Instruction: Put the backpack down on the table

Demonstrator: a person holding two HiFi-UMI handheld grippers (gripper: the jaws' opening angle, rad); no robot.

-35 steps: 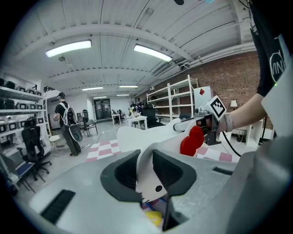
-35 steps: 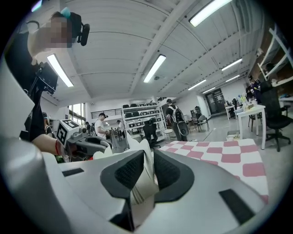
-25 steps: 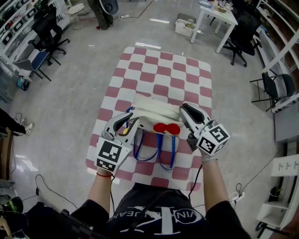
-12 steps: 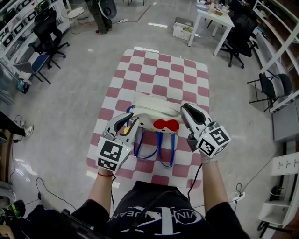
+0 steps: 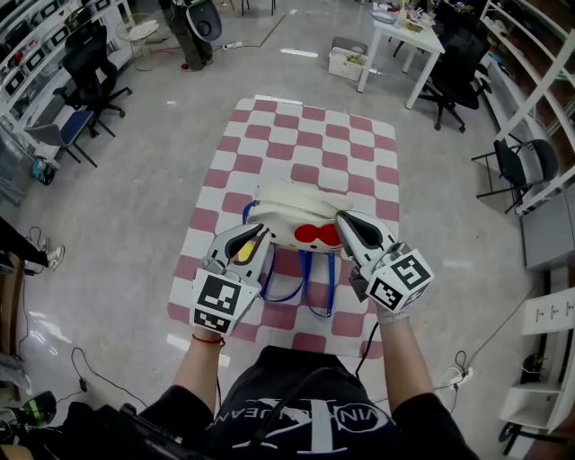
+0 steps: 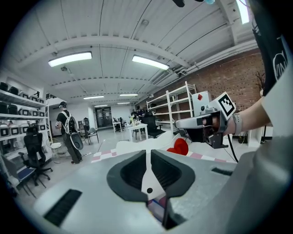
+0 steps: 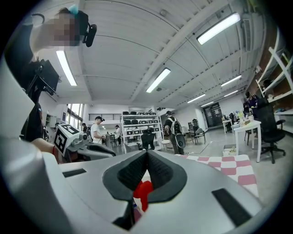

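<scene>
A white backpack point(image 5: 289, 207) with a red bow point(image 5: 316, 236) and blue straps point(image 5: 308, 280) hangs just over the red-and-white checkered table point(image 5: 310, 135). My left gripper point(image 5: 257, 235) is shut on the bag's left side and my right gripper point(image 5: 344, 225) on its right side. In the left gripper view the jaws point(image 6: 147, 156) are closed, with white fabric point(image 6: 137, 145) and the bow point(image 6: 179, 147) beyond them. The right gripper view shows its jaws point(image 7: 146, 157) closed over the red bow point(image 7: 143, 193). Whether the bag's bottom touches the table is hidden.
Grey floor surrounds the table. Office chairs point(image 5: 90, 63) stand at the left and another chair point(image 5: 526, 166) at the right. A white desk point(image 5: 404, 31) stands far right, shelving point(image 5: 539, 54) runs along the right wall, and a person point(image 5: 184, 22) stands at the far end.
Both grippers and the backpack have drifted slightly toward me, the right one a little leftward. Both stay closed on the bag.
</scene>
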